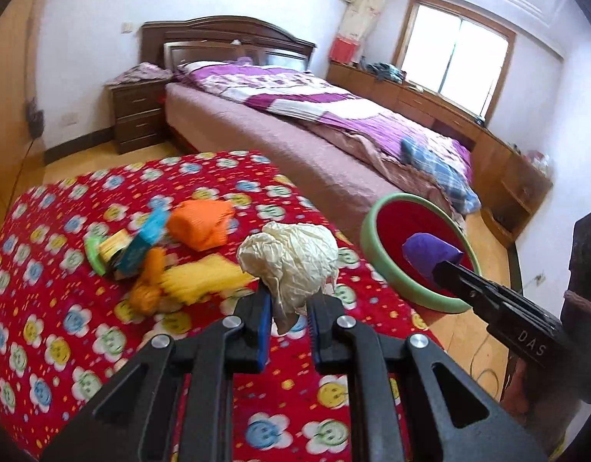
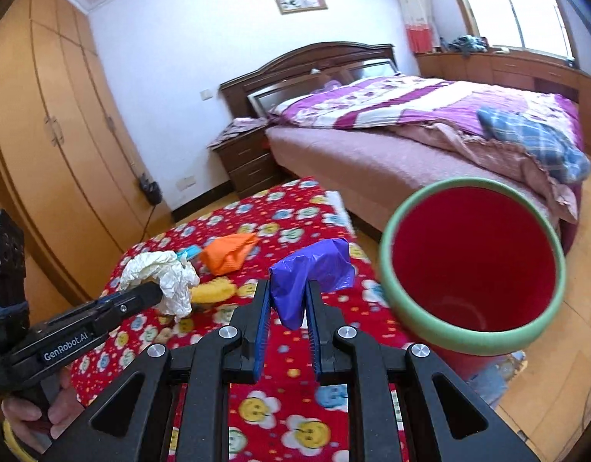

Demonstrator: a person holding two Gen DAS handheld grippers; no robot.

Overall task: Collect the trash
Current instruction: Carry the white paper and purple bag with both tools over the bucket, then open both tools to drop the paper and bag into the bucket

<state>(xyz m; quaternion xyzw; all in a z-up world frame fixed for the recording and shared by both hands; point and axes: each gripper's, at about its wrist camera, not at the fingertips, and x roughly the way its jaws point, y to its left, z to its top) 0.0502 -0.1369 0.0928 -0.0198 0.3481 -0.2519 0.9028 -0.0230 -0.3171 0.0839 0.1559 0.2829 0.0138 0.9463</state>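
My left gripper [image 1: 289,300] is shut on a crumpled cream paper ball [image 1: 291,261], held above the red flowered table [image 1: 64,308]; it also shows in the right wrist view [image 2: 160,273]. My right gripper [image 2: 288,300] is shut on a purple plastic wad [image 2: 310,269], held just left of the red bin with a green rim [image 2: 472,265]. In the left wrist view the purple wad [image 1: 430,256] hangs over the bin's mouth [image 1: 391,227]. An orange cloth [image 1: 201,225], a yellow piece [image 1: 203,277] and small packets [image 1: 129,246] lie on the table.
A bed with purple bedding [image 1: 314,107] stands behind the table. A dark nightstand [image 1: 137,115] is at its left. A wooden wardrobe [image 2: 45,134] fills the left wall. Low cabinets [image 1: 449,107] run under the window.
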